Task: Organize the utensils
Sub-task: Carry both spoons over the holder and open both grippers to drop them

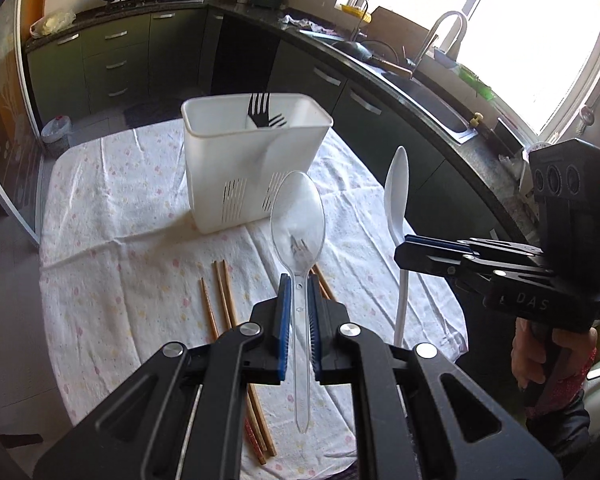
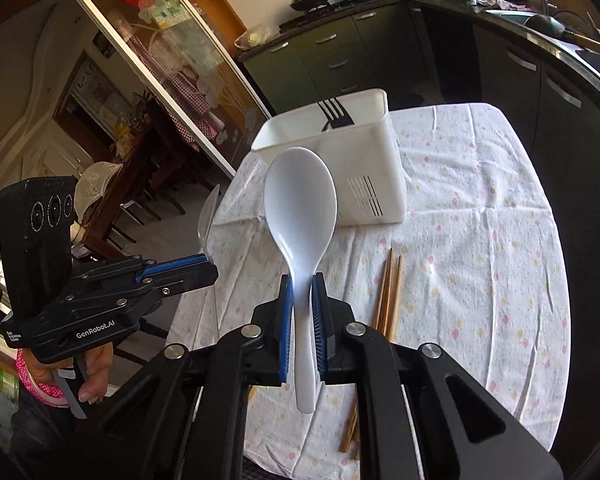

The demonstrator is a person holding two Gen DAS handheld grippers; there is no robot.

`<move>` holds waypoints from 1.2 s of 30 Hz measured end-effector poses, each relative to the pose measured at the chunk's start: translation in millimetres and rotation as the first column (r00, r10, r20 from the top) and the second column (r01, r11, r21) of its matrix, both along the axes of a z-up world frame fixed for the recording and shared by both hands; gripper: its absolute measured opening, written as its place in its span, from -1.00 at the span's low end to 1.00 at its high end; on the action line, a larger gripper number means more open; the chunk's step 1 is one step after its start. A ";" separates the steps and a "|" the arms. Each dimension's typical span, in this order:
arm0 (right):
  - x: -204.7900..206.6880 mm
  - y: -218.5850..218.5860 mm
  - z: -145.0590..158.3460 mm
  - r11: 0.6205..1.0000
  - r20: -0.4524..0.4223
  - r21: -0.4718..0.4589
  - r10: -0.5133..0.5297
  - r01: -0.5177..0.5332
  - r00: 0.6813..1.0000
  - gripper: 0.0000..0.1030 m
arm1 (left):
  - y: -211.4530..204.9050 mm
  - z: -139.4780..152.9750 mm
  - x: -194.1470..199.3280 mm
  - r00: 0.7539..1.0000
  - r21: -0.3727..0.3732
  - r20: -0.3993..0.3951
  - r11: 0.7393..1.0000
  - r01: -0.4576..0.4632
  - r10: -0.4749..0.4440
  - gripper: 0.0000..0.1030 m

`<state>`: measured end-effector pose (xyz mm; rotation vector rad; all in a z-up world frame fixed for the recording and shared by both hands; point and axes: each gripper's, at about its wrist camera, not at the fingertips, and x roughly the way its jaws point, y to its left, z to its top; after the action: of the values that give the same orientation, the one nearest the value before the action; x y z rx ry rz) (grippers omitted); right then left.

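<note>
My left gripper [image 1: 299, 280] is shut on a clear plastic spoon [image 1: 298, 216], held upright above the table, bowl up. My right gripper [image 2: 302, 280] is shut on a white spoon [image 2: 300, 204], also upright; it shows at the right of the left wrist view [image 1: 396, 196]. A white utensil holder [image 1: 252, 160] stands on the table beyond both, with black forks [image 1: 260, 114] in it; it also shows in the right wrist view [image 2: 364, 160]. Several wooden chopsticks [image 1: 224, 300] lie on the cloth below the grippers, also in the right wrist view [image 2: 390, 292].
The table has a white flowered cloth [image 1: 120, 264]. Dark kitchen cabinets [image 1: 112, 60] and a counter with a sink [image 1: 432, 96] curve behind the table. A glass sliding door [image 2: 160, 60] and chairs lie to the left.
</note>
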<state>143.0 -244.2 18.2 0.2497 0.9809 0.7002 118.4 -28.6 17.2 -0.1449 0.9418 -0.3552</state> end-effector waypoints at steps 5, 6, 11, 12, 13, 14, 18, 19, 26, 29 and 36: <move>17.7 -7.4 43.2 0.995 0.162 0.071 -0.084 0.073 0.983 -0.79 | 1.6 59.7 19.9 0.969 -0.032 0.244 0.999 -0.039 0.046 -0.84; 22.3 -7.3 49.9 0.992 0.203 0.082 -0.109 0.094 0.973 -0.79 | 2.6 70.6 26.0 0.948 -0.034 0.313 0.998 -0.051 0.059 -0.84; 52.2 -6.4 70.6 0.967 0.380 0.152 -0.250 0.206 0.891 -0.79 | -1.7 91.0 51.5 0.790 -0.029 0.603 0.992 -0.119 0.113 -0.84; 58.8 -4.6 72.3 0.962 0.408 0.163 -0.269 0.221 0.872 -0.79 | -5.1 90.2 56.3 0.760 -0.019 0.640 0.991 -0.130 0.111 -0.84; 65.0 -2.5 74.5 0.957 0.435 0.175 -0.287 0.233 0.853 -0.79 | -9.0 88.2 61.2 0.734 -0.003 0.670 0.989 -0.148 0.112 -0.84; 71.0 0.7 76.6 0.952 0.460 0.182 -0.303 0.245 0.835 -0.79 | -12.2 84.6 66.4 0.717 0.007 0.688 0.987 -0.163 0.113 -0.84; 99.3 18.7 67.2 0.948 0.504 0.177 -0.318 0.265 0.803 -0.79 | -19.5 63.4 90.7 0.717 0.027 0.684 0.978 -0.205 0.132 -0.84; 106.1 23.8 61.1 0.950 0.500 0.168 -0.314 0.265 0.807 -0.79 | -20.2 57.9 94.9 0.723 0.029 0.677 0.976 -0.218 0.142 -0.84; 124.0 46.4 17.0 0.964 0.504 0.096 -0.263 0.250 0.823 -0.79 | -19.9 12.8 105.8 0.784 0.086 0.603 0.965 -0.248 0.148 -0.84; 117.3 51.9 1.1 0.966 0.514 0.066 -0.247 0.250 0.821 -0.79 | -17.9 -5.4 107.7 0.813 0.111 0.564 0.963 -0.245 0.141 -0.83; 103.1 59.8 -22.3 0.969 0.513 0.017 -0.221 0.247 0.830 -0.69 | -14.4 -27.2 105.2 0.846 0.130 0.515 0.963 -0.236 0.138 -0.81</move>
<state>246.2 -184.4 -4.1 0.1242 0.4428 0.4762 223.6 -43.0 -10.0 0.0326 0.4308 -0.1066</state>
